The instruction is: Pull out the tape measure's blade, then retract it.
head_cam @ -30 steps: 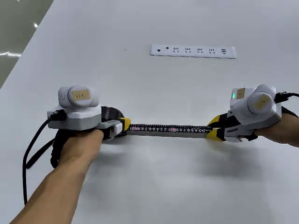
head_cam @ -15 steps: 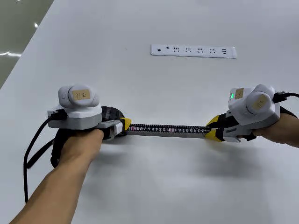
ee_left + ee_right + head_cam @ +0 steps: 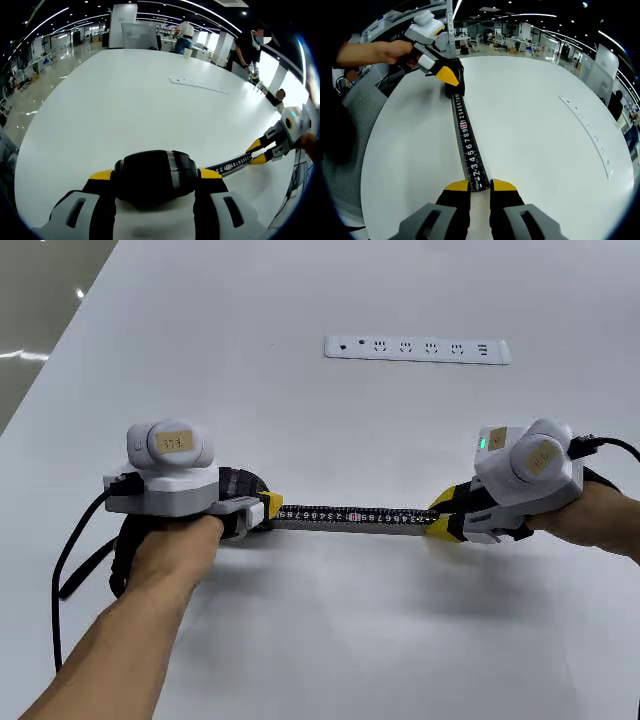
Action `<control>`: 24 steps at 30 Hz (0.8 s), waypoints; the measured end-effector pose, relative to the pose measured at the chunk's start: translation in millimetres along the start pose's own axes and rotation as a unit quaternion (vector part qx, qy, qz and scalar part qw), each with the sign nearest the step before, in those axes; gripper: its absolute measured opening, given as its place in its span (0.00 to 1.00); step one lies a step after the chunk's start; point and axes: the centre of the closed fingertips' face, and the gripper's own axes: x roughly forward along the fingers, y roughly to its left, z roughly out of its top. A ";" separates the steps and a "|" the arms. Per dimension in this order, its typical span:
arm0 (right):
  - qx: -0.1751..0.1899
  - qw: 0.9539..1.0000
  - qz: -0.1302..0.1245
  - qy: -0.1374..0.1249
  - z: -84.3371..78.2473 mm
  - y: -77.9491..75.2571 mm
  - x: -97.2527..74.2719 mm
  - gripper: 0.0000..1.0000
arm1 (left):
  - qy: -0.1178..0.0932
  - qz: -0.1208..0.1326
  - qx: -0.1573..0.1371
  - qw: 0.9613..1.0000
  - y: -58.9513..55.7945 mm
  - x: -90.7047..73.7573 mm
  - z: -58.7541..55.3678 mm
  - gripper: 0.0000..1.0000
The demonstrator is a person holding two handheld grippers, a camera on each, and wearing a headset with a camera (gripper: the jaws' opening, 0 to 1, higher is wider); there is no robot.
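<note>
The left gripper (image 3: 262,510) sits at the near left of the white table (image 3: 350,640). Its jaws are clamped around the black body of the tape measure (image 3: 155,175), one yellow-tipped jaw on each side, and in the left gripper view the case takes up the whole gap between them. From the case the blade (image 3: 350,516) runs out to the right, low along the tabletop, dark with white numbers and a red mark partway along. The right gripper (image 3: 480,186), at the near right, has its jaws drawn almost together on the blade's free end. In the right gripper view the tip sits pinched between the two yellow tips, and the numbers run away towards the left gripper. The left hand (image 3: 175,550) grips one tool and the right hand (image 3: 590,520) the other. A black cable (image 3: 70,550) loops from the left gripper down to the near left. Towards the far side of the table a white power strip (image 3: 416,349) lies flat — well apart from the tape. In the left gripper view, people (image 3: 186,37) stand beyond the table's far edge.
</note>
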 end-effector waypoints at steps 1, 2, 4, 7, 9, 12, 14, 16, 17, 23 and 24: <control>0.000 1.000 0.000 -0.001 0.9 0.3 0.8 0.11 | 0.000 0.000 0.000 1.000 -1.2 -0.3 -0.6 0.58; 0.000 1.000 0.000 -0.001 1.5 0.4 1.3 0.11 | 0.000 -0.001 0.000 1.000 -0.2 -0.3 -0.1 0.58; 0.001 1.000 0.002 -0.002 3.3 1.7 2.4 0.11 | 0.001 -0.002 0.000 1.000 -0.3 -0.5 -0.2 0.58; 0.002 1.000 0.003 -0.004 5.7 3.4 4.1 0.11 | 0.001 -0.002 0.000 1.000 -1.3 -0.3 -0.6 0.58; 0.002 1.000 0.004 -0.004 6.8 4.4 5.2 0.11 | 0.001 -0.003 0.001 1.000 -1.3 -0.1 -0.8 0.58; 0.004 1.000 0.005 -0.007 9.3 6.1 6.6 0.11 | 0.001 -0.004 0.001 1.000 -0.7 -0.2 -0.5 0.58; 0.004 1.000 0.005 -0.007 10.7 6.8 7.9 0.11 | 0.002 -0.004 0.002 1.000 -0.7 -0.2 -0.4 0.58; 0.006 1.000 0.006 -0.009 12.8 7.8 9.0 0.11 | 0.002 -0.005 0.002 1.000 -0.8 -0.4 -0.6 0.58; 0.006 1.000 0.006 -0.009 13.3 7.9 9.5 0.11 | 0.002 -0.005 0.002 1.000 -1.6 -0.6 -1.0 0.58; 0.006 1.000 0.007 -0.011 17.5 9.5 11.7 0.11 | 0.003 -0.006 0.002 1.000 -1.7 -0.6 -0.8 0.58; 0.006 1.000 0.007 -0.011 18.0 9.6 11.9 0.11 | 0.003 -0.006 0.002 1.000 -1.0 -0.4 -0.5 0.58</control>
